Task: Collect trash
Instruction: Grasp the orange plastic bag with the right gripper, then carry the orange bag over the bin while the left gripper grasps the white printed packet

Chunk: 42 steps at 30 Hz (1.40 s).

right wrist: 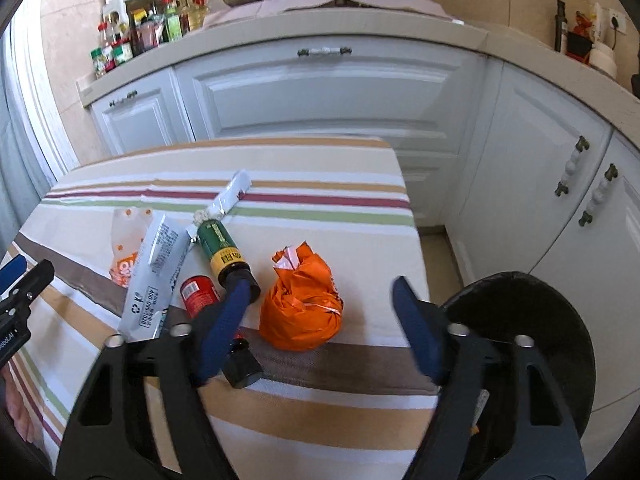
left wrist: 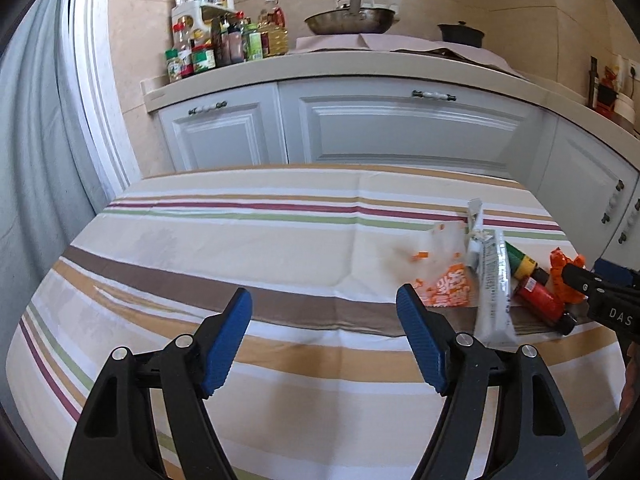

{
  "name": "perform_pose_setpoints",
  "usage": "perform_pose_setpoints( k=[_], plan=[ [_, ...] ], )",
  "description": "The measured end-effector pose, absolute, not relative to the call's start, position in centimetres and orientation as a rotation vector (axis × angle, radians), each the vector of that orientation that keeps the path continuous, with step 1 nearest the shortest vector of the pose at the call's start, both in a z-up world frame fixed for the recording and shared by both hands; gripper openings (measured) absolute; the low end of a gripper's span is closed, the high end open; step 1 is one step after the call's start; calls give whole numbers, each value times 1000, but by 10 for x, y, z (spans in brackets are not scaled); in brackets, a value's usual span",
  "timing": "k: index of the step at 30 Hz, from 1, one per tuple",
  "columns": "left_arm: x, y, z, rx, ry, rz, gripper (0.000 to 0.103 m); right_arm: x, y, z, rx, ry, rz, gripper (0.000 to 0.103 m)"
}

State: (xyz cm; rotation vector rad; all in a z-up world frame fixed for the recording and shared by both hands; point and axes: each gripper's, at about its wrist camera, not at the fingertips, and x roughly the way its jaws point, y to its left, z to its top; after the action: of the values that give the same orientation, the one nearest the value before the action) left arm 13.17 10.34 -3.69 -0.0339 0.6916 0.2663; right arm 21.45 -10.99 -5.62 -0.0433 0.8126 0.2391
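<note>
Trash lies in a cluster on the striped tablecloth [right wrist: 320, 412]: a crumpled orange bag [right wrist: 302, 308], a green bottle [right wrist: 222, 248], a red bottle [right wrist: 198, 290], a long white wrapper [right wrist: 154, 276] and a clear bag with orange print [right wrist: 128, 240]. My right gripper [right wrist: 320, 292] is open and hangs over the orange bag, which sits between its fingers without touching the pads. My left gripper [left wrist: 324, 300] is open over bare cloth, left of the clear bag [left wrist: 444, 280] and the white wrapper [left wrist: 494, 292]. Nothing is between its fingers.
A black bin [right wrist: 532, 320] stands on the floor off the table's right edge. White cabinets [right wrist: 320, 88] run behind and to the right. The counter above carries condiment bottles [left wrist: 224, 40], a wok [left wrist: 352, 20] and a dark pot [left wrist: 460, 34].
</note>
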Motion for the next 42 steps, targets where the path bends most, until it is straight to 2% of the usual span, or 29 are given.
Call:
perform_pose_setpoints(
  k=[2, 4, 6, 17, 32, 36, 39, 41, 42],
  plan=[
    [133, 105, -38, -40, 693, 264, 72, 217, -109, -60, -46, 832, 244, 61],
    [134, 104, -38, -40, 693, 258, 72, 218, -108, -62, -46, 845, 251, 49],
    [135, 102, -39, -41, 694, 248, 72, 218, -107, -64, -50, 858, 258, 43],
    [140, 70, -38, -16, 697, 168, 72, 201, -122, -50, -53, 788, 238, 41],
    [166, 21, -55, 14, 790, 61, 72, 171, -197, -50, 1, 753, 106, 41],
    [173, 18, -64, 18, 844, 48, 61, 167, -215, -52, 19, 752, 78, 42],
    [175, 16, -67, 20, 866, 35, 50, 165, -225, -55, 32, 756, 65, 42],
    [175, 15, -68, 24, 871, 21, 36, 164, -229, -58, 38, 758, 60, 42],
    [175, 14, -67, 26, 873, 15, 34, 163, -230, -59, 40, 759, 60, 42]
  ],
)
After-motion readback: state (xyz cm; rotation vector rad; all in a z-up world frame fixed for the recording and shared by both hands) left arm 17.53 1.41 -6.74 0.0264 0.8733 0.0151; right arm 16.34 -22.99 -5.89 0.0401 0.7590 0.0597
